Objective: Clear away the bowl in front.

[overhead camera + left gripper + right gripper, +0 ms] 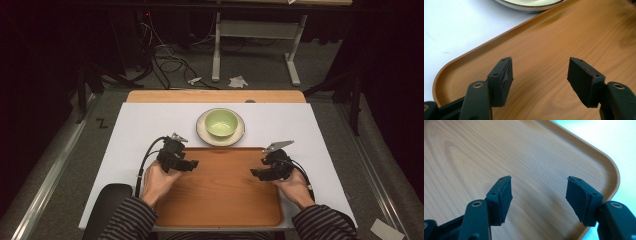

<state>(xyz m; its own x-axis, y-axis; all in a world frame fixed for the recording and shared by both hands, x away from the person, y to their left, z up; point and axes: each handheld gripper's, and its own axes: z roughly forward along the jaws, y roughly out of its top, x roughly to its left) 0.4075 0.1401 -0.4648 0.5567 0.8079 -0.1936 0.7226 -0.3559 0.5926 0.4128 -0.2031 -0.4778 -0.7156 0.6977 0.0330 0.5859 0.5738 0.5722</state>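
Note:
A brown wooden tray [220, 200] lies at the near edge of the white table top. Behind it a green bowl [221, 122] sits on a white plate [202, 131]. My left gripper [192, 164] hovers over the tray's left part, jaws open and empty. In the left gripper view the gripper [540, 75] points at the tray's wood [564, 37], with the plate's rim [529, 6] at the top. My right gripper [256, 173] hangs over the tray's right part, also open and empty. The right gripper view has the gripper [539, 193] above the tray's rounded corner [611, 170].
The white table top [145, 130] has a wooden strip [215, 96] at its far edge. A black pad [107, 202] sits at the near left corner. Beyond the table stand a desk frame [255, 45] and loose cables [165, 60] on the floor.

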